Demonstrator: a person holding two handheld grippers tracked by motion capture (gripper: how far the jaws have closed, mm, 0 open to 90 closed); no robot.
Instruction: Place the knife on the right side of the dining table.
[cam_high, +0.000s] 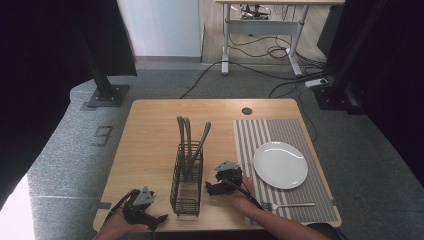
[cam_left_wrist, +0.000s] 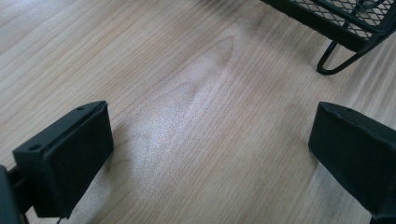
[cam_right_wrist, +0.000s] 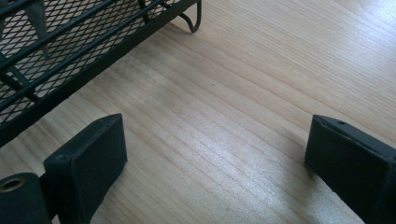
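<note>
Cutlery stands upright in a black mesh caddy near the middle of the wooden table, three handles rising above the rim. Just left of the caddy, at the table's near edge, the left gripper rests low with its jaws spread wide and nothing between them; in the left gripper view the bare wood shows between the two black pads, and a wire foot of the caddy sits ahead to the right. Just right of the caddy, the right gripper is also wide open over bare wood, with the caddy's mesh wall close by its left jaw. Farther right of the caddy lies a striped placemat carrying a white plate, with a fork on the mat's near edge.
</note>
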